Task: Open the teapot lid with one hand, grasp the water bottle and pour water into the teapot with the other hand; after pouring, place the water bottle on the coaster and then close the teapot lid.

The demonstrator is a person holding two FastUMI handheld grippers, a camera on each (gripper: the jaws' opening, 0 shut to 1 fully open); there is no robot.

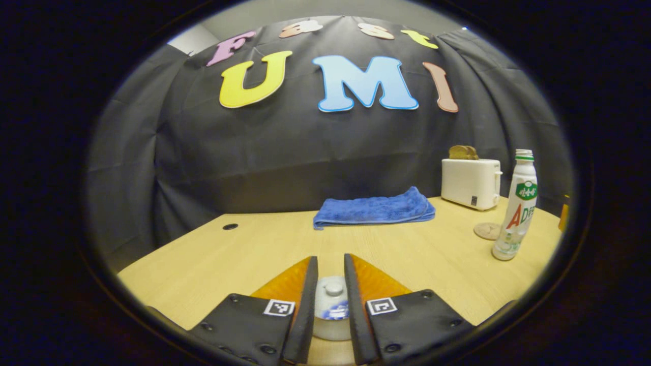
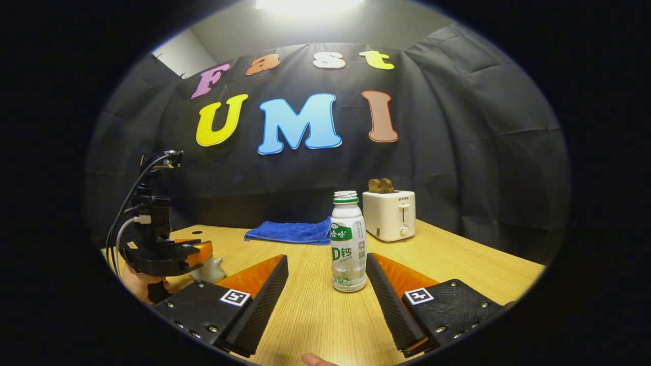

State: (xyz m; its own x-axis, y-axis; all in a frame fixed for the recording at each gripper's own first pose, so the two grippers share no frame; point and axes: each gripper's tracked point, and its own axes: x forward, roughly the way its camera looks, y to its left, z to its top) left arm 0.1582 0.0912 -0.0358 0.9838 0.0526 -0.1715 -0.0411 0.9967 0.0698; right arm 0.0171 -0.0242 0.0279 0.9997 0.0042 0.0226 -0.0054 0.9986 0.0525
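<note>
Two grippers work over a light wooden table [image 1: 254, 244]. In the left gripper view, the left gripper [image 1: 330, 290] has its fingers narrowed on either side of the teapot lid [image 1: 333, 297], a pale lid with a round knob; whether both fingers actually press on the lid cannot be told from this angle. The teapot [image 1: 330, 330] sits directly below, its body mostly hidden between the fingers. In the right gripper view, the right gripper [image 2: 326, 284] stands wide, with the water bottle [image 2: 348, 244] upright on the table between its fingers, nearer the right-hand one and touching neither. The bottle is white with a green label, carries no cap, and shows a little liquid at the bottom. In that same view the left gripper appears at far left above the teapot, whose spout points toward the bottle. In the left gripper view, the round coaster [image 1: 487, 231] lies flat just beside the bottle, toward the back wall. A folded blue towel [image 1: 374, 209] lies at the rear of the table, and a white toaster [image 1: 470, 182] holding bread slices stands near the coaster.
</note>
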